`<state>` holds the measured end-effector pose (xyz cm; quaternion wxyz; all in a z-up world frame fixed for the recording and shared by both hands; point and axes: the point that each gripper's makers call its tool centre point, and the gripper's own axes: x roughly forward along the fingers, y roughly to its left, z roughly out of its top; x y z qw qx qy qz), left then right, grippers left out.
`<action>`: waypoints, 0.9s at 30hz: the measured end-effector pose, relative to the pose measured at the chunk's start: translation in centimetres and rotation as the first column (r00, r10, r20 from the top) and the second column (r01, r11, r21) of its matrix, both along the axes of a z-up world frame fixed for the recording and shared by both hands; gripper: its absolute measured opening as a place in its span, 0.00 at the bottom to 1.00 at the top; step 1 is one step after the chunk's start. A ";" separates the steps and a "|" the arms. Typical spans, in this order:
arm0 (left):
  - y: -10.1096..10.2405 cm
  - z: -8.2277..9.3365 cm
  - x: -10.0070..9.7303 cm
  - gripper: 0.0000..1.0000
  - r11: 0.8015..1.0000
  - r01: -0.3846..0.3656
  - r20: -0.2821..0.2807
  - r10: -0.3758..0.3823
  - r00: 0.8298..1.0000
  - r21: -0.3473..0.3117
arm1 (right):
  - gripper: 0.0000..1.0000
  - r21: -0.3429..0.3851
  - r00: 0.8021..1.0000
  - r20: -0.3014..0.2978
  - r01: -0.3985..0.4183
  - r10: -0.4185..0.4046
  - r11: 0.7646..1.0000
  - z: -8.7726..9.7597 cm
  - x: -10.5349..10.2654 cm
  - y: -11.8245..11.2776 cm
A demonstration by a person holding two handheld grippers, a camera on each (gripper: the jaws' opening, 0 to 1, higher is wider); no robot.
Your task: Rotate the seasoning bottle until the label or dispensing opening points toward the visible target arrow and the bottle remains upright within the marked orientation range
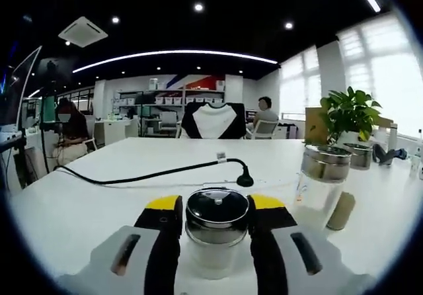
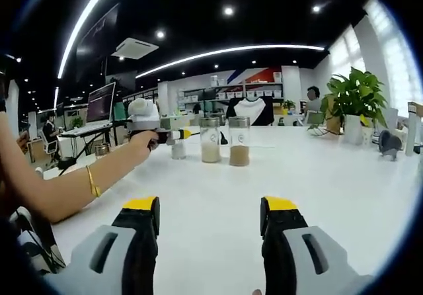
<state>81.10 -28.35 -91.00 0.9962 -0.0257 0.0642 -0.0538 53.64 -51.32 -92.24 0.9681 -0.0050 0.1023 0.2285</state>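
While the left hand-held gripper [image 1: 215,232] is closing its yellow-tipped jaws on either side of the seasoning bottle [image 1: 216,232], the bottle is standing upright on the white counter [image 1: 99,202], long axis vertical, dark lid up, sitting dead centre between the jaws at 6 o'clock in the left gripper view. Pads appear to be touching or just beside the glass walls; full contact is hard to confirm. No target arrow or label is showing from here.

Right hand-held gripper [image 2: 210,225] is hovering with jaws spread wide and holding nothing, well apart from the work. In its view, at 11 o'clock, a person's hand [image 2: 141,140] is carrying the left tool beside two other jars [image 2: 225,141].

Judgement: left side is nearer; a twist about the vertical axis is coming, tipping being the risk.
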 end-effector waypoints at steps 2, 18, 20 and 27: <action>-0.1 -0.1 0.0 0.39 1.000 -0.001 0.000 0.001 1.000 -0.011 | 0.61 -0.020 1.000 -0.001 0.005 -0.005 1.000 -0.2 0.0 -0.2; 0.0 0.0 -0.2 0.38 1.000 -0.006 0.042 0.006 0.999 -0.005 | 0.57 -0.033 1.000 0.010 0.025 -0.025 0.999 -0.1 -0.4 -1.0; -0.1 0.0 -0.2 0.38 1.000 0.001 0.041 0.000 0.999 -0.006 | 0.57 -0.032 1.000 0.010 0.026 -0.026 0.999 -0.1 -0.5 -1.0; -0.6 0.5 -0.3 0.38 0.999 0.042 0.049 -0.042 0.998 0.011 | 0.57 -0.040 0.999 0.016 0.033 -0.032 0.999 0.2 -0.6 -1.3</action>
